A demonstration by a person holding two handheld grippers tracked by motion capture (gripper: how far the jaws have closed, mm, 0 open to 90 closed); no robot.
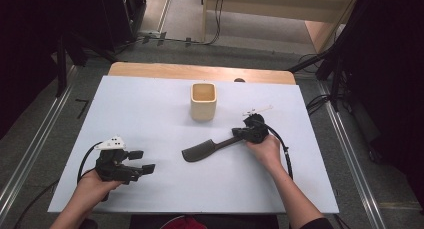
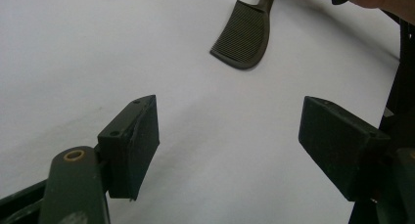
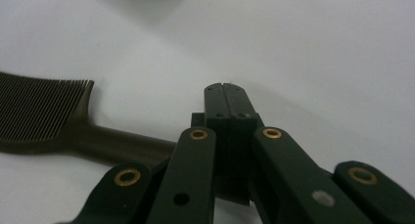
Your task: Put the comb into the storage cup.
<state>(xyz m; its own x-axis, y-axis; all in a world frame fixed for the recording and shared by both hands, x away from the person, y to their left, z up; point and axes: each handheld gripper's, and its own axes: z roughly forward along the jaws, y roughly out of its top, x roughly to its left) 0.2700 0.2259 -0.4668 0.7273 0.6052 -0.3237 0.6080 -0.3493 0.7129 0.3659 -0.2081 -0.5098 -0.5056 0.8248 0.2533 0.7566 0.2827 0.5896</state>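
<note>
Right hand-held gripper (image 1: 239, 134): I see its jaws pressed together at the tips; in the right gripper view (image 3: 226, 94) the dark handle runs under them, but I cannot tell whether they pinch it.
Left hand-held gripper (image 1: 141, 161): I read it as spread wide, nothing between the pads; in the left gripper view (image 2: 227, 141) only white worktop lies between the jaws.
Comb (image 1: 200, 150): a dark, broad-headed comb lying flat on the worktop, its toothed head towards my left, its handle running up to the right hand-held gripper.
Cup (image 1: 203, 101): a cream, square-mouthed cup standing upright beyond the comb, well apart from it.
Worktop (image 1: 150, 109): white sheet over a wooden top.
Left hand (image 1: 90, 189): resting low at the near left edge.
</note>
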